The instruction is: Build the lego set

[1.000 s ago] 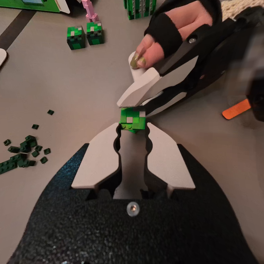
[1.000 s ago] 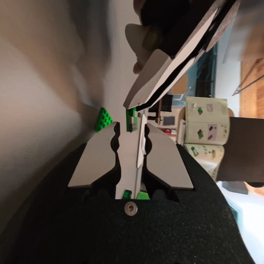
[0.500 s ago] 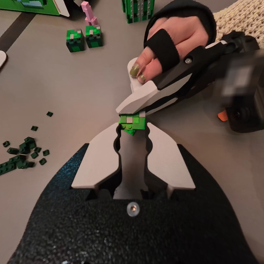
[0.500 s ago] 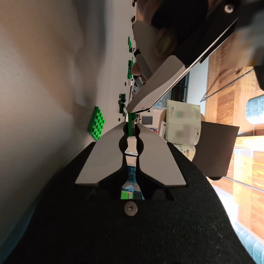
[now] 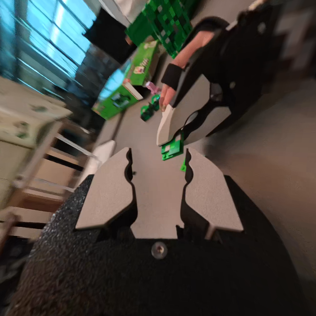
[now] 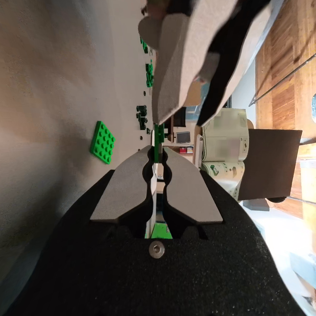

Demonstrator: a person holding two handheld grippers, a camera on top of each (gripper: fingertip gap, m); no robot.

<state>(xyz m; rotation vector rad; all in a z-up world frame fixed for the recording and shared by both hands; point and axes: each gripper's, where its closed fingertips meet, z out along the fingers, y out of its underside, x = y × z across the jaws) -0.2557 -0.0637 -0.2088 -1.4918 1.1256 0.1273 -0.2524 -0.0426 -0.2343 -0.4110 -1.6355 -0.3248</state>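
A small green plate assembly (image 5: 172, 147) with a pale tile hangs above the grey table, pinched in my right gripper (image 5: 171, 142), which comes in from the upper right. In the right wrist view the assembly (image 6: 158, 136) is edge-on, and my right gripper (image 6: 158, 150) is shut on it at the fingertips. My left gripper (image 5: 158, 153) is open and empty, just short of the assembly and not touching it. One of its fingers (image 6: 171, 77) fills the top of the right wrist view. A bright green square plate (image 6: 102, 142) lies flat on the table.
Loose dark green pieces (image 6: 141, 118) lie past the plate. A green set box (image 5: 119, 95), a built green block wall (image 5: 167, 25), small green cubes (image 5: 148, 109) and a pink piece (image 5: 153, 87) stand at the far end. An instruction booklet (image 6: 224, 136) is beyond the table edge.
My right gripper has shut on the green assembly. My left gripper has opened and let go of it. The left view has swung and tilted, and is blurred.
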